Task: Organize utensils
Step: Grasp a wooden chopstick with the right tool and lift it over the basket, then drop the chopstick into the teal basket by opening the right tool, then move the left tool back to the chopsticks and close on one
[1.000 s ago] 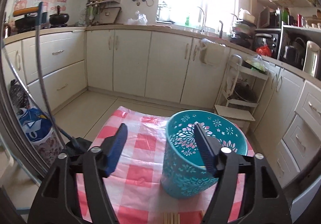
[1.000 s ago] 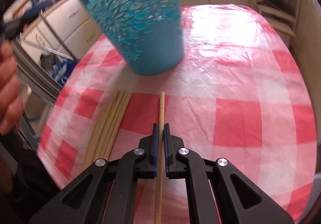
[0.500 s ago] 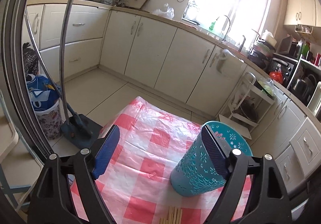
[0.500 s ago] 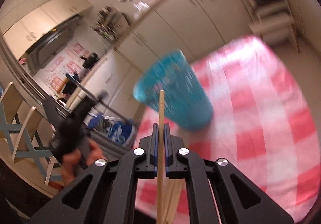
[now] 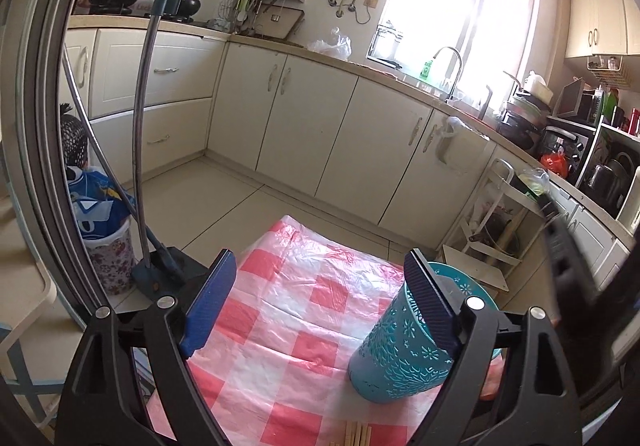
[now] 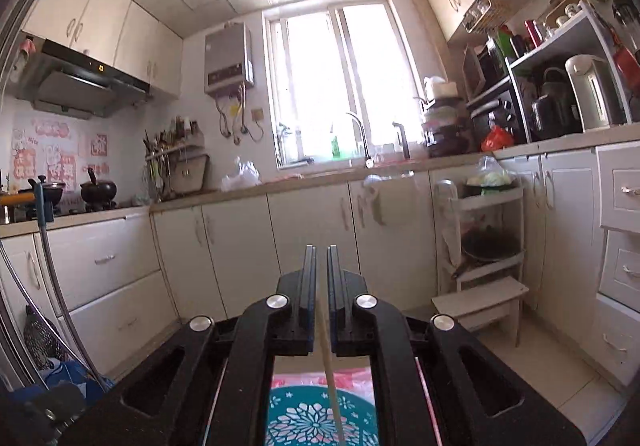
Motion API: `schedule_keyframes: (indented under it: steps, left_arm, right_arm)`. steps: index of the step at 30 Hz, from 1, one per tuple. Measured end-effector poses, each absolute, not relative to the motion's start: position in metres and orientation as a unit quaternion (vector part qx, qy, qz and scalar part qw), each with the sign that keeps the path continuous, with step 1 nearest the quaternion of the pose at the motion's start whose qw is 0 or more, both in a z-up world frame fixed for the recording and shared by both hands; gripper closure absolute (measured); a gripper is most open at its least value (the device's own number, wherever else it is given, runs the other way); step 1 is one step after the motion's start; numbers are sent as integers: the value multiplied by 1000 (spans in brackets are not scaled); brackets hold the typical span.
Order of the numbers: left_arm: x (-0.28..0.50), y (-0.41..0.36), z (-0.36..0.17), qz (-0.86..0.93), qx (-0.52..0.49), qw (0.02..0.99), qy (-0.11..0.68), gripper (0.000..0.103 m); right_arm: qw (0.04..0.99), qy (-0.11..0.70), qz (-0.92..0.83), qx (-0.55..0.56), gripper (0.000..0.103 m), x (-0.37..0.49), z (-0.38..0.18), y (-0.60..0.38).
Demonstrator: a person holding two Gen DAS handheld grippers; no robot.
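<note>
Now pinching a single chopstick between the closed pads of the right gripper, with the stick hanging down below the fingers towards the teal holder directly underneath. Judged a sensible carry: gripping near the top end, letting the length dangle, and lining the lower tip up over the open mouth before any release. Hard to say whether the tip has entered the rim yet, as the gripper body hides most of it.

Keeping the left gripper wide apart, having just been opening, with nothing between the pads but checked tablecloth. Seeing the teal holder just beyond and partly behind the right-hand finger, untouched, standing on the cloth (apparently tilted, though likely only lens curve). Probably backing off to leave room above the mouth.

Noting more chopsticks lying on the cloth directly below the left gripper, near its base, waiting for their turn. Also a dark blurred shape to the right of the fingers, possibly the other gripper.

Further ahead and to the left: a long-handled dustpan and a waste bin on the floor. Ahead to the right, a white rack. Nothing blocking the holder's mouth.
</note>
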State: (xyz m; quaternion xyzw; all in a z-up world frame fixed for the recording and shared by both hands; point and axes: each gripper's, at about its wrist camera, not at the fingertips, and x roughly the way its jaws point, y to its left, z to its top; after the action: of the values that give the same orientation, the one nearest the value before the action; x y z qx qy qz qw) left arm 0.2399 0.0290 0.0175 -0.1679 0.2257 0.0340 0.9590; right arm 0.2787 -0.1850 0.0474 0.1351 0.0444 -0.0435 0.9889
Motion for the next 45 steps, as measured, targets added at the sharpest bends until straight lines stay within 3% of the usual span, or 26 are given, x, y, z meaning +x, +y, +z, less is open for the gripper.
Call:
schedule_keyframes:
  steps: [8, 18, 20, 28, 33, 35, 45]
  left_arm:
    - [240, 26, 20, 31, -164, 960, 224, 21]
    - [242, 38, 15, 40, -181, 954, 237, 19]
    - [242, 45, 13, 47, -191, 951, 239, 19]
    - [243, 52, 8, 59, -192, 948, 246, 18]
    - [241, 46, 4, 56, -164, 952, 254, 17]
    - [239, 45, 0, 57, -154, 952, 259, 16]
    - [213, 25, -62, 39, -56, 928, 367, 16]
  right_arm:
    - [990, 83, -19, 116, 97, 264, -12, -164]
    - [985, 132, 7, 110, 96, 211, -34, -170]
    - [983, 145, 7, 112, 86, 200, -39, -177]
    - [960, 248, 21, 130, 63, 163, -74, -189]
    - [918, 380, 81, 78, 65, 149, -125, -150]
    - [902, 414, 99, 68, 78, 151, -139, -138]
    - [892, 437, 103, 54, 82, 163, -150, -121]
